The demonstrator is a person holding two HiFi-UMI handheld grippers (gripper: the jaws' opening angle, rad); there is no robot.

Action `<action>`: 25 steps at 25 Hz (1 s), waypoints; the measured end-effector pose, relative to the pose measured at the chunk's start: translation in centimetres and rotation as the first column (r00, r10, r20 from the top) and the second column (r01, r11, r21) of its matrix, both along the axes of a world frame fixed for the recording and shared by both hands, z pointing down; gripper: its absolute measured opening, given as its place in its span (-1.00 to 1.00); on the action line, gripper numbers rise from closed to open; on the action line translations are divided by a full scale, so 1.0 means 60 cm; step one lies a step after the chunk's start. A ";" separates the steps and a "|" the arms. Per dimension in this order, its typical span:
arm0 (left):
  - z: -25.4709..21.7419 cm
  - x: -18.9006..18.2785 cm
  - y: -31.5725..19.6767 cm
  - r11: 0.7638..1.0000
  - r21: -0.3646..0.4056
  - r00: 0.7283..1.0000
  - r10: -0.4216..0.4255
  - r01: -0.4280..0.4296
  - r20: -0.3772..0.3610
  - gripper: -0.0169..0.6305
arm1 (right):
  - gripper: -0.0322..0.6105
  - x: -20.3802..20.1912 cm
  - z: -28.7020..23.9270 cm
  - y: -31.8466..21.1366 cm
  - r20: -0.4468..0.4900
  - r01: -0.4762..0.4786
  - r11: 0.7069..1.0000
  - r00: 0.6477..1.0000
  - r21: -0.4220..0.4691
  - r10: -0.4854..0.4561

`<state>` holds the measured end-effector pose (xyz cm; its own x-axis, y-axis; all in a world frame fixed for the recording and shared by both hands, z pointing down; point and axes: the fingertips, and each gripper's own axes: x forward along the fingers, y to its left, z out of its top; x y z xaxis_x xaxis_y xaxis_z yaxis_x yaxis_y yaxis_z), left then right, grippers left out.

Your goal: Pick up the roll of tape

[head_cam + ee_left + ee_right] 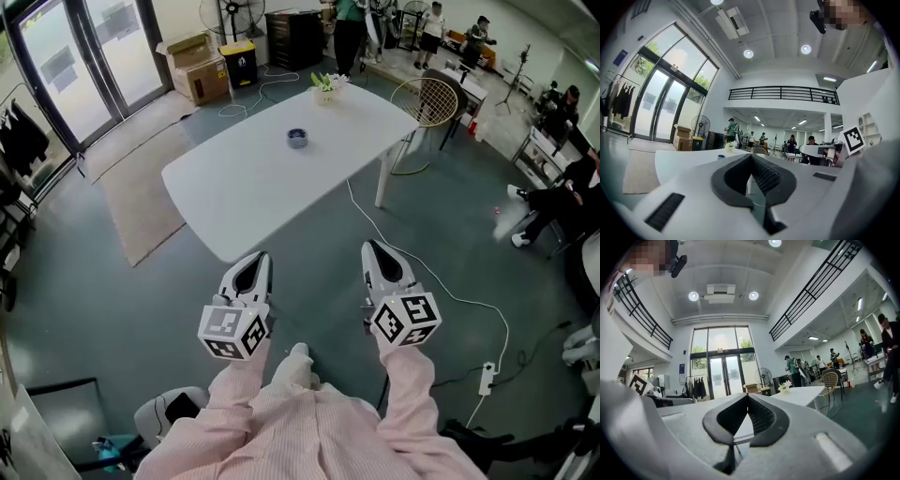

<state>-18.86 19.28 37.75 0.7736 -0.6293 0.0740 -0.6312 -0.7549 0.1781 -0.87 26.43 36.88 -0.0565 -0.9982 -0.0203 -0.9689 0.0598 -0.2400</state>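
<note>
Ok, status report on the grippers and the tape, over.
Left gripper and right gripper shut, empty, short of the table. Roll of tape untouched mid-table. White cable on floor ahead.

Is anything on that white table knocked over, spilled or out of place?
Nothing stands out. The roll of tape lies flat on the white table, and the small potted plant stands upright near its far edge. No spill or damage shows.

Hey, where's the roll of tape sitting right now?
In the head view, the roll of tape lies on the white table, on its far half, with the small potted plant beyond it near the far edge.
</note>
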 end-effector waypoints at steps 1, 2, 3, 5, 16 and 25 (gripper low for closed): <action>0.001 0.003 -0.005 1.000 -0.003 1.000 -0.001 0.001 0.001 -0.95 | -0.89 0.003 0.001 -0.006 0.008 0.004 1.000 1.000 0.000 -0.004; 0.003 0.006 -0.010 1.000 -0.007 1.000 -0.003 0.003 0.003 -0.95 | -0.89 0.006 0.003 -0.012 0.015 0.009 1.000 1.000 -0.001 -0.009; 0.007 0.009 -0.016 1.000 -0.012 1.000 -0.005 0.005 0.005 -0.95 | -0.89 0.008 0.007 -0.019 0.018 0.015 1.000 1.000 -0.005 -0.015; 0.016 0.017 -0.030 1.000 -0.020 1.000 -0.006 0.006 0.009 -0.95 | -0.83 0.013 0.016 -0.035 0.019 0.027 1.000 0.999 -0.014 -0.027; 0.045 0.069 -0.158 0.998 -0.055 1.000 -0.018 0.019 0.002 -0.95 | -0.66 0.062 0.045 -0.169 0.031 0.046 0.998 0.999 -0.034 -0.045; 0.056 0.119 -0.296 0.995 -0.096 1.000 -0.024 0.025 0.011 -0.95 | -0.51 0.112 0.055 -0.309 0.050 0.052 0.997 0.998 -0.059 -0.049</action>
